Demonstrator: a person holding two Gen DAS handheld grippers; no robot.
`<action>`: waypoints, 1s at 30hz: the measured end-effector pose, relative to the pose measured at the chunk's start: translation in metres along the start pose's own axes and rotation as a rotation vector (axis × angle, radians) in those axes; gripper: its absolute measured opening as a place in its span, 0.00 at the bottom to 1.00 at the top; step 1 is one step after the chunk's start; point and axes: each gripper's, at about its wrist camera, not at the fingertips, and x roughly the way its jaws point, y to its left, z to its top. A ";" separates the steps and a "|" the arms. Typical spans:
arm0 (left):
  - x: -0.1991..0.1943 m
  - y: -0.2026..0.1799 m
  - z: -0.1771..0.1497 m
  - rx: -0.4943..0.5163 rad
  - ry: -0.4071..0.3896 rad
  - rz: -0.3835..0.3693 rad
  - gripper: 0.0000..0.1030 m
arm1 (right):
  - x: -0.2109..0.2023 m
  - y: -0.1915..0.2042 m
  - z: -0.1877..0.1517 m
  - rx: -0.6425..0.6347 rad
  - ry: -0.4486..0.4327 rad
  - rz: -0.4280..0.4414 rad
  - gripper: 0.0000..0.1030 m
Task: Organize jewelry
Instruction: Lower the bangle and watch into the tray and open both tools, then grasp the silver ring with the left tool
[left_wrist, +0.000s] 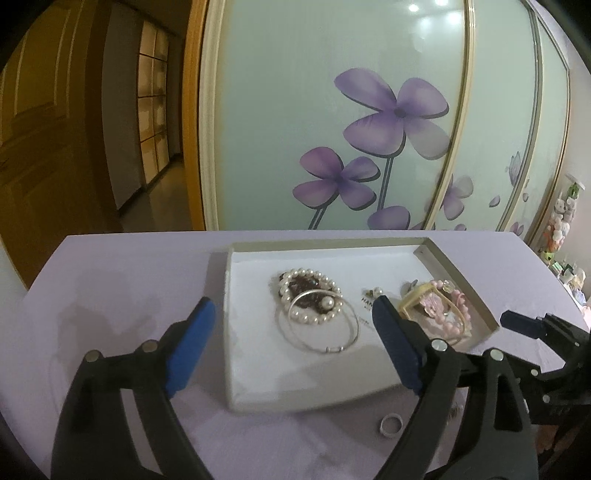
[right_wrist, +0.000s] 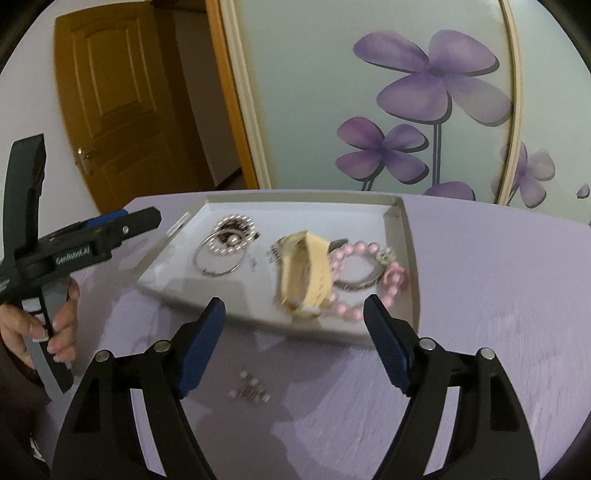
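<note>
Both grippers hung released and empty. The right gripper (right_wrist: 293, 321) stood nearer the earrings (right_wrist: 250, 387), a small loose cluster on the desk (right_wrist: 498, 295) at its 6 o'clock, outside the tray (right_wrist: 412, 258). The ring (left_wrist: 390, 424) lay at 6 o'clock under the left gripper (left_wrist: 291, 321).

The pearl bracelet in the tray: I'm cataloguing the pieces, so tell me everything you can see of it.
The pearl bracelet is a closed loop of round, glossy white beads, with one larger bead on its near side. It lies flat in the left half of the white tray. It rests on a dark reddish beaded piece that shows through its middle, and thin silver bangles overlap its near edge. Neither hand-held gripper touches it. Its clasp and stringing cannot be made out.
</note>
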 end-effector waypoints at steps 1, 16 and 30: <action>-0.003 0.000 -0.001 0.003 -0.005 0.007 0.84 | -0.002 0.002 -0.003 -0.005 0.001 0.002 0.74; -0.013 -0.026 -0.047 0.079 0.110 -0.063 0.77 | -0.014 0.008 -0.031 -0.010 0.047 0.005 0.64; 0.020 -0.071 -0.075 0.155 0.279 -0.086 0.55 | -0.035 -0.010 -0.040 0.028 0.017 -0.012 0.64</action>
